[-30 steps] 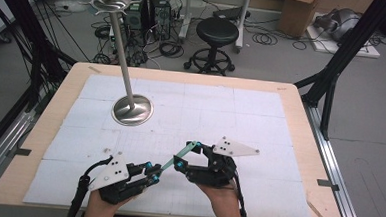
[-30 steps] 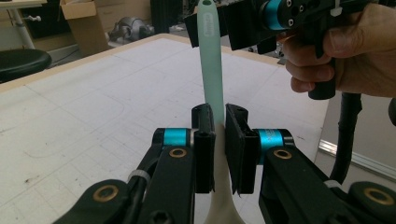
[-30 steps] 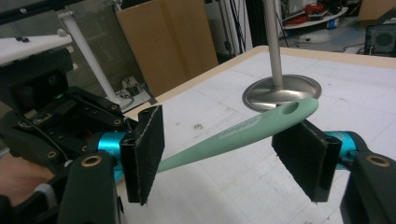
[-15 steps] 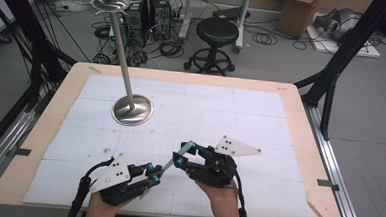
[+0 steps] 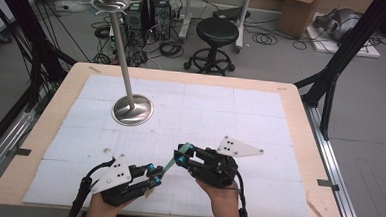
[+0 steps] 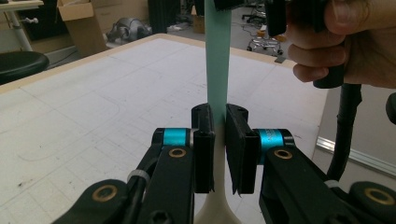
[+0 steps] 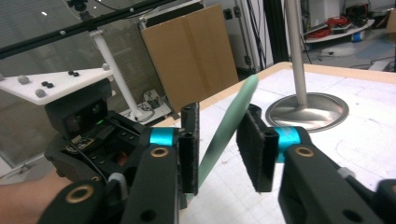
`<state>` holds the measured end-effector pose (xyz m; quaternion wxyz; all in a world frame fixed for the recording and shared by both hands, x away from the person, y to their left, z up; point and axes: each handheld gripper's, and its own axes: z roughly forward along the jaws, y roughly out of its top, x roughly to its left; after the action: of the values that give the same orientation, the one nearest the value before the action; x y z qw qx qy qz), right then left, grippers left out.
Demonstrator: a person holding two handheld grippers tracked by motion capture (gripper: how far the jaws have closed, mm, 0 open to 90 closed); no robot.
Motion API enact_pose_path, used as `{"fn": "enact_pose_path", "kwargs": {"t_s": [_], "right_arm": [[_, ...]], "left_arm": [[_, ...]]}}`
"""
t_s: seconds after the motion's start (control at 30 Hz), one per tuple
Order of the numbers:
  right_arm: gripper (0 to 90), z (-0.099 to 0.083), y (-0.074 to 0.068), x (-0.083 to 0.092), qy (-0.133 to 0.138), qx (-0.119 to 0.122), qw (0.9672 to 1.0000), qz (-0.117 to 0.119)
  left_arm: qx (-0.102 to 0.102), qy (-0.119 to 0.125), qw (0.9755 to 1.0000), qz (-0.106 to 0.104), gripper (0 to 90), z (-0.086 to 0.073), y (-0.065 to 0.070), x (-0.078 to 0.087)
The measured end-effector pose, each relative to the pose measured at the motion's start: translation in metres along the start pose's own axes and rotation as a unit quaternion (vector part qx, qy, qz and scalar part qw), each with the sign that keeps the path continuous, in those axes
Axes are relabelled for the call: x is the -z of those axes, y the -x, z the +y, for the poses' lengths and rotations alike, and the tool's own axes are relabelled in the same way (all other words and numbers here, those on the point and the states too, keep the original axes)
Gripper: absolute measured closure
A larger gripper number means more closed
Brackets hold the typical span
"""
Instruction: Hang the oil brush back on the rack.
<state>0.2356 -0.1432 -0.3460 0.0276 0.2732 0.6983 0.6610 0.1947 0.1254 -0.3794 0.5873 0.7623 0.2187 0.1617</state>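
A thin pale green strip (image 5: pixel 170 162) spans the gap between my two grippers, low over the white mat near the table's front edge. My left gripper (image 5: pixel 152 175) is shut on its near end; in the left gripper view the pads (image 6: pixel 203 154) press both sides of the strip (image 6: pixel 217 56). My right gripper (image 5: pixel 181 154) has its jaws around the far end. Those jaws have just been closing with the strip (image 7: pixel 229 121) slanting between them, and a gap shows beside the right pad (image 7: pixel 254 149).
A metal stand with a round base (image 5: pixel 132 110) and a tall pole rises at the back left of the mat. The wooden table rim (image 5: pixel 300 119) frames the white gridded mat. Stools, cables and boxes lie on the floor beyond.
The right gripper's jaws have drawn closer together around the green strip. Both hands and the left gripper's hold stay as they were.
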Motion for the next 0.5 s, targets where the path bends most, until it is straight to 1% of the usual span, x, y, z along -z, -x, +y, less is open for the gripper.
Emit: {"fn": "enact_pose_path", "kwargs": {"t_s": [0.07, 0.23, 0.3, 0.43, 0.47, 0.5], "right_arm": [[72.9, 0.0001, -0.0002, 0.0002, -0.001, 0.003, 1.0000, -0.002], [75.8, 0.0001, -0.0011, 0.0005, 0.001, 0.004, 1.0000, 0.003], [77.9, 0.0004, -0.0021, 0.0009, -0.001, -0.001, 0.9999, 0.013], [79.5, 0.0012, -0.0039, -0.0002, -0.002, -0.001, 0.9998, 0.018], [80.6, 0.0021, -0.0056, -0.0012, -0.004, -0.001, 0.9997, 0.024], [80.6, 0.0021, -0.0056, -0.0012, -0.004, -0.001, 0.9997, 0.024]], "left_arm": [[-0.001, 0.000, 1.0000, -0.002, 81.3, -0.0002, 0.0005, -0.0004], [-0.002, -0.002, 1.0000, -0.005, 81.2, -0.0005, 0.0007, -0.0011], [-0.002, -0.002, 1.0000, -0.008, 81.2, -0.0009, 0.0009, -0.0017], [-0.002, -0.003, 0.9999, -0.014, 81.1, -0.0017, -0.0004, -0.0026], [0.000, -0.003, 0.9998, -0.021, 81.0, -0.0018, -0.0016, -0.0026], [0.000, -0.003, 0.9998, -0.021, 81.0, -0.0018, -0.0016, -0.0026]]}}
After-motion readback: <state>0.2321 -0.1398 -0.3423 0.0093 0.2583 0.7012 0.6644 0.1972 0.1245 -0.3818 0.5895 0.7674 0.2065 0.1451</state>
